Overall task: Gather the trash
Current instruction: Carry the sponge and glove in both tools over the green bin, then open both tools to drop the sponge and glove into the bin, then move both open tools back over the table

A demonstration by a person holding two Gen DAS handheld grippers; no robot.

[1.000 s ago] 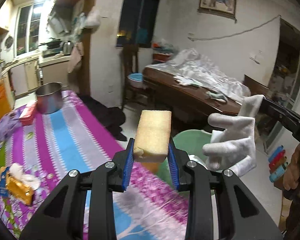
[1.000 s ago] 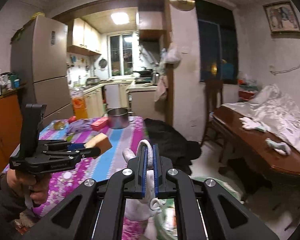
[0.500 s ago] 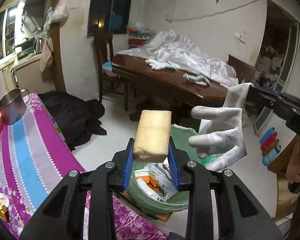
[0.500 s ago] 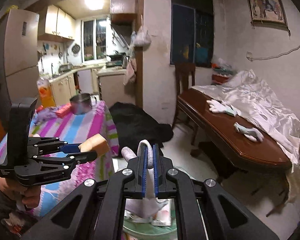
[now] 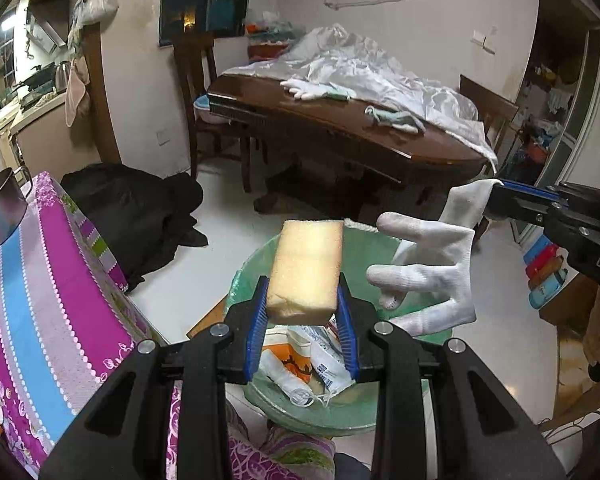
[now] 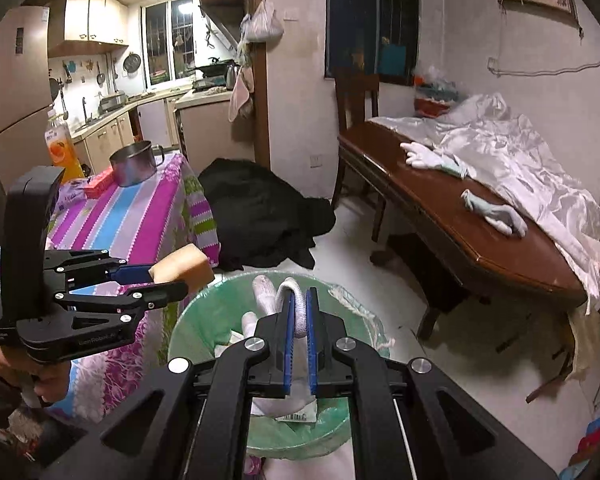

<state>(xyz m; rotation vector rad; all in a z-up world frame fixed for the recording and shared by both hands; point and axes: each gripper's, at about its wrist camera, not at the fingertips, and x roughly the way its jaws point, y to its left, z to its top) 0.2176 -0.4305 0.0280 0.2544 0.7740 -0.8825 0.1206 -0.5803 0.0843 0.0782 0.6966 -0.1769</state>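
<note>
My left gripper (image 5: 302,312) is shut on a yellow sponge (image 5: 307,270), held above a green-lined trash bin (image 5: 244,280) on the floor. Wrappers and crumpled paper (image 5: 308,364) lie in the bin. My right gripper (image 6: 299,312) is shut on the cuff of a white glove (image 5: 428,272), which dangles over the same bin (image 6: 188,328). In the right wrist view the left gripper (image 6: 160,280) with the sponge (image 6: 184,268) sits at the bin's left rim. In the left wrist view the right gripper (image 5: 496,200) comes in from the right.
A table with a pink and blue striped cloth (image 5: 40,280) and a steel pot (image 6: 134,162) stands left of the bin. A dark wooden table (image 6: 460,208) with gloves and a white sheet is on the right. Black cloth (image 6: 260,212) lies on the floor behind.
Both grippers moved off the striped table and sank toward the bin, which has come into full view beneath the sponge and the glove. Both grips stayed as they were.
</note>
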